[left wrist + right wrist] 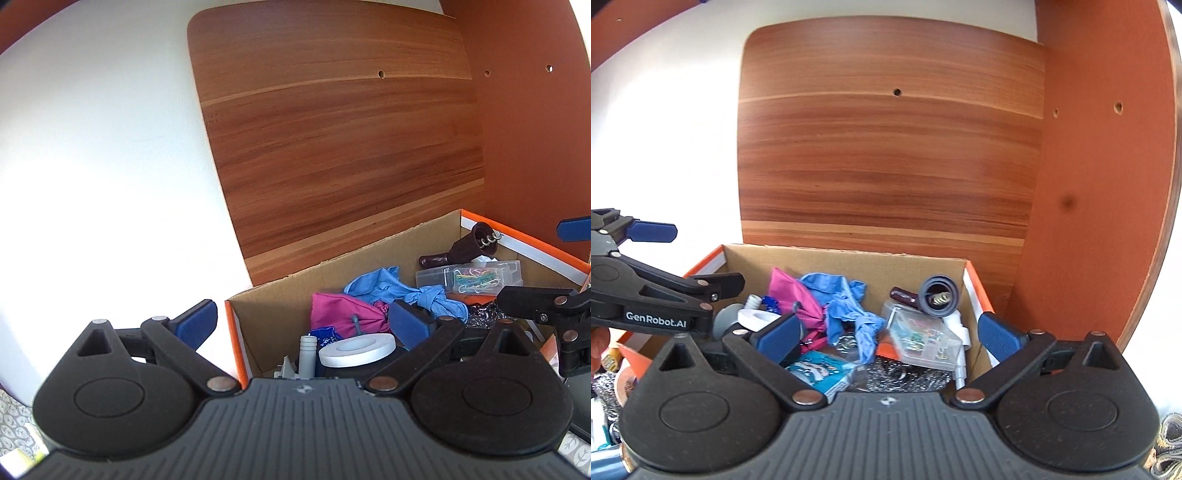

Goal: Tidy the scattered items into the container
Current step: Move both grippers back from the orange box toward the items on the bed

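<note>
Two grippers, both mine, both spread wide and holding nothing: the left gripper point(303, 325) straddles the near-left corner of the cardboard box point(332, 266), the right gripper point(886, 332) hangs over its near edge. I count one box, orange outside and brown inside, standing against a wooden panel point(886, 147). Inside I see one blue cloth point(849, 314), one pink cloth point(790, 291), one clear case of paper clips point(919, 339), one white tape roll point(356, 349), one corkscrew point(476, 240) and one steel scourer point(905, 376).

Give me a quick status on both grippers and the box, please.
Left gripper open, empty. Right gripper open, empty. Cardboard box already holds blue cloth, pink cloth, paperclip case. Nothing blocking the box.
</note>
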Demonstrator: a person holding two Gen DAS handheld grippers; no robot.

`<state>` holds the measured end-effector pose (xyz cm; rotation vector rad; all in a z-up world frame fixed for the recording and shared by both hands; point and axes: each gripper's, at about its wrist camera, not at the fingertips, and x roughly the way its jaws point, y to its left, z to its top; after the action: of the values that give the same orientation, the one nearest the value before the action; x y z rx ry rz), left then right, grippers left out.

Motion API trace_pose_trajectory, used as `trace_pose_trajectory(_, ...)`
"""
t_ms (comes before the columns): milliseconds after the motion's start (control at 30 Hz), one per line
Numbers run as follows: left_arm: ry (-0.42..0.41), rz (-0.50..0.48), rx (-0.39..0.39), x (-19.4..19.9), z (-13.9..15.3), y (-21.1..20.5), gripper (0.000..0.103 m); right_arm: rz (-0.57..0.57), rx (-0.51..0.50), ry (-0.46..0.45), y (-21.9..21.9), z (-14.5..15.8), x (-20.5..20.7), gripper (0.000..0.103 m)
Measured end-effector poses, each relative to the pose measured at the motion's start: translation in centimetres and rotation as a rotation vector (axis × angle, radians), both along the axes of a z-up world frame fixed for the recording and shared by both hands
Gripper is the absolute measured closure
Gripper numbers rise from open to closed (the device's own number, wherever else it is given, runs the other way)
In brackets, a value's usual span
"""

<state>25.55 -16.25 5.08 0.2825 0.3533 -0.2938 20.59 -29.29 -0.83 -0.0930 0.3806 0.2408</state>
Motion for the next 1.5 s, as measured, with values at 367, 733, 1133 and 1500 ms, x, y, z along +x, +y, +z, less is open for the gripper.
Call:
trace_pose_trajectory(367,-0.009,-0.005,-0.008,-2.4,0.3,2.7,0.002,0.066,0.012,-0.003,1.8,0.5,-2.9,0.000)
trace_pose_trajectory(733,0.002,0.019,-0.015,-5.0,0.2,5.7,0.001,0.117,0.017,-0.020,3.5,1.0,-6.1,0.000)
trace_pose_trajectory(1133,0.015,0.021,-0.016,-8.1,-0.1,8.3,0.001,0.194,0.020,-0.043,6.1,1.3,-10.1,0.000)
trace_pose_trajectory(1500,0.034,0.071,-0.019,-10.3,-0.2,11.8,0.001,0.289,0.057,-0.039,9.0,1.1,-12.4,0.000)
